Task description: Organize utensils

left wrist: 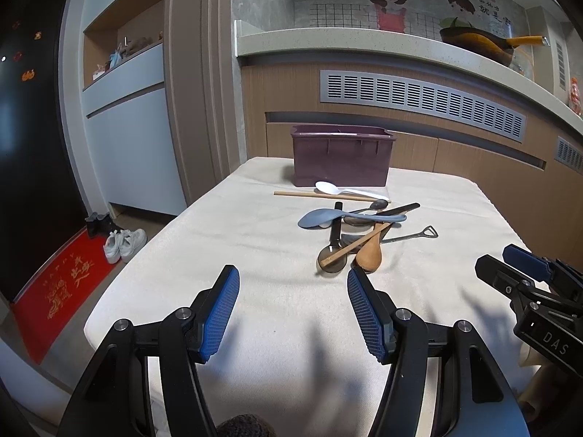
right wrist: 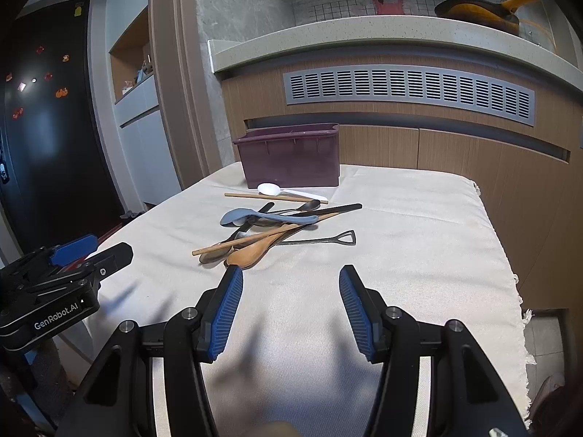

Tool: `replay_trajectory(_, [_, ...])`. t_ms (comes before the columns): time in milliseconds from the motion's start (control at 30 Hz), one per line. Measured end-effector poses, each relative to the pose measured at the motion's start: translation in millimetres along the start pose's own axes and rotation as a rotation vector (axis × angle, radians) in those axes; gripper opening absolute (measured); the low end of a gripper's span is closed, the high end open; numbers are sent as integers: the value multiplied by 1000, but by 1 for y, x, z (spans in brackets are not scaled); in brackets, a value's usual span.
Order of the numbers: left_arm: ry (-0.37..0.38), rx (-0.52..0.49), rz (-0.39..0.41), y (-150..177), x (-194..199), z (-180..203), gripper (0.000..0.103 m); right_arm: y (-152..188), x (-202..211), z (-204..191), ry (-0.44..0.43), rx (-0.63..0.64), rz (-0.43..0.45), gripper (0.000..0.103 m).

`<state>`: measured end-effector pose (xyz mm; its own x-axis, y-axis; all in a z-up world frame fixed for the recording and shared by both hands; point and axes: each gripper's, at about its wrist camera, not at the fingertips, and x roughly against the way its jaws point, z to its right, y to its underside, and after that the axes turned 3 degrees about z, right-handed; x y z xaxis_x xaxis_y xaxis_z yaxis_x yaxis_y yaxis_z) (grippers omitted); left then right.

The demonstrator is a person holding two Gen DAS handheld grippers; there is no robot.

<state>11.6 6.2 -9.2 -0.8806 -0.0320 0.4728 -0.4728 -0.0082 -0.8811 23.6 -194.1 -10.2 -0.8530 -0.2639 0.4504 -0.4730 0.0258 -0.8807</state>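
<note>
Hovering wide and empty, both grippers: left gripper [left wrist: 293,309], right gripper [right wrist: 291,307]. Best lift the topmost wooden spoon [right wrist: 251,251] first, toward purple bin [right wrist: 291,156].

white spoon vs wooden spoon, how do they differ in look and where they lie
The white spoon is pale plastic and lies at the foot of the purple bin, apart from the pile. The wooden spoon is brown, looks larger from here, and sits in the tangled pile nearer the grippers, partly under a chopstick. Both lie flat on the cloth.
</note>
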Motion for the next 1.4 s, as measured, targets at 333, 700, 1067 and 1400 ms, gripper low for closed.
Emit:
replay_trajectory(333, [-3, 1, -8, 0, -2, 1, 62, 1, -1, 1, -1, -6, -2, 53])
replay_trajectory(700, [-3, 1, -10, 1, -3, 1, 62, 1, -1, 2, -3, -10, -3, 53])
replay_trajectory(1067, [-4, 1, -16, 0, -3, 1, 62, 3, -2, 2, -5, -17, -10, 53])
replay_trajectory(1400, [-6, 1, -13, 0, -3, 1, 62, 3, -2, 2, -6, -19, -12, 53])
